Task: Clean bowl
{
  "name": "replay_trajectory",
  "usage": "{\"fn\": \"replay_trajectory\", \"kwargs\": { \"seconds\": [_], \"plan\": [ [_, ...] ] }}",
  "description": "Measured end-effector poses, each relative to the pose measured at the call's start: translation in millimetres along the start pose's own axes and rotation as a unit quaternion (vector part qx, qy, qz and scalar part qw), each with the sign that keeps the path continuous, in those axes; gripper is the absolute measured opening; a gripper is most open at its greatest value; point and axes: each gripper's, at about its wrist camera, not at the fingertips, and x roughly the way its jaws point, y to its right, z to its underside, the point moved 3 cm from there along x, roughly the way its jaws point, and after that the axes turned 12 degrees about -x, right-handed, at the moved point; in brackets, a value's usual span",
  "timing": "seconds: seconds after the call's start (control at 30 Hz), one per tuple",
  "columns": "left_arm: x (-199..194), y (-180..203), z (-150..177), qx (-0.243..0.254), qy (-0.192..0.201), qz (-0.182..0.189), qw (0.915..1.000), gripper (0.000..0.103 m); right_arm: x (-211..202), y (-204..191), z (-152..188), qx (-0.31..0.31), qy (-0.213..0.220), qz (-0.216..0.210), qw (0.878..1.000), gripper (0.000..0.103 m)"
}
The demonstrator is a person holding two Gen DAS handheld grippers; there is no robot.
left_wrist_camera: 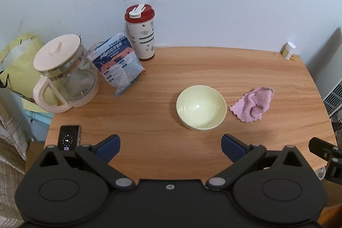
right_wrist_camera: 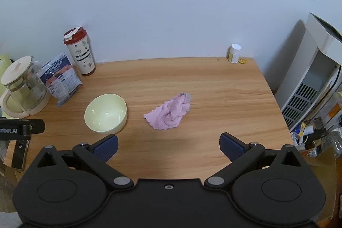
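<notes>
**Both tongs released, bowl untouched**

Left tongs (left_wrist_camera: 170,147) spread wide, holding nothing, low in the frame over the tabletop (left_wrist_camera: 171,69). Right tongs (right_wrist_camera: 168,146) the same. Pale yellow bowl (left_wrist_camera: 201,107) sits upright at centre of the left view, centre-left in the right view. Crumpled pink cloth (left_wrist_camera: 254,104) lies just right of it, not touching. Kettle (left_wrist_camera: 64,74), snack bag (left_wrist_camera: 118,63) and red-lidded tumbler (left_wrist_camera: 142,32) sit upper left; phone (left_wrist_camera: 68,137) lower left.
</notes>
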Motion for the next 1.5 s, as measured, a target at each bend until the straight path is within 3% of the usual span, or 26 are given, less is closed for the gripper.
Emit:
{"fn": "replay_trajectory", "kwargs": {
  "seconds": [0.17,0.3,0.43,1.5],
  "plan": [
    [-0.6,13.2,1.4,0.023,0.022,-0.021,0.9993,0.103,-0.1,-0.4,-1.6,0.0,-0.002,-0.01,1.0,0.103],
    [-2.8,-5.5,-10.0,0.013,0.004,0.017,0.9998,0.103,3.8,1.9,-4.2,0.002,-0.007,-0.011,1.0,0.103],
    [-2.3,-2.6,-7.1,0.009,0.004,0.024,0.9997,0.103,6.3,1.1,-3.5,0.002,-0.004,-0.013,1.0,0.103],
    [19.1,-2.5,-6.5,0.008,-0.028,0.027,0.9992,0.103,16.7,-4.4,-8.4,0.013,-0.006,-0.044,0.999,0.103]
  ]
}}
